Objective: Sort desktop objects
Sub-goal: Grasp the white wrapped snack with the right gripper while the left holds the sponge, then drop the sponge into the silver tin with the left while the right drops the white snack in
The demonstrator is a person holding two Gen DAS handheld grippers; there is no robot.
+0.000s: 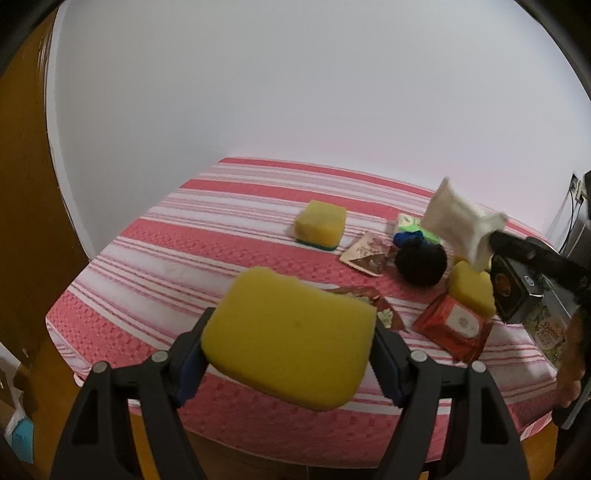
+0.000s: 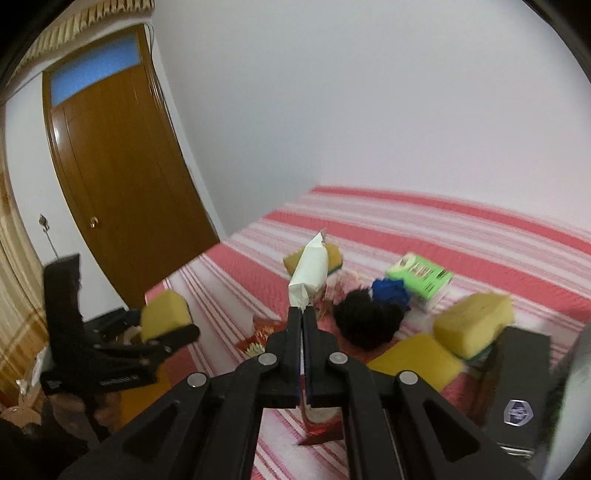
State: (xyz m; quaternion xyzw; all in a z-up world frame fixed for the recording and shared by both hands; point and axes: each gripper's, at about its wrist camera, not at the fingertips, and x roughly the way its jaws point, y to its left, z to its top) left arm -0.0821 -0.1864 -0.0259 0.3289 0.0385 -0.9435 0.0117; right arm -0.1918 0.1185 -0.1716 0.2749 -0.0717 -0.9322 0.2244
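Yellow sponge [image 1: 291, 341] is being gripped crosswise by the left gripper [image 1: 290, 354], while a white packet [image 2: 309, 271], apparently tissues, is being pinched end-on, pointing away from the clenched right gripper [image 2: 303, 314], above the table [image 1: 155, 266].

A brown wooden door [image 2: 122, 206] with a brass knob [image 2: 94, 222] stands shut beyond the surface's far left corner, a blue pane [image 2: 96, 68] above it. The white wall [image 1: 295, 92] runs along the far edge. Fringed trim [image 2: 92, 18] hangs overhead.
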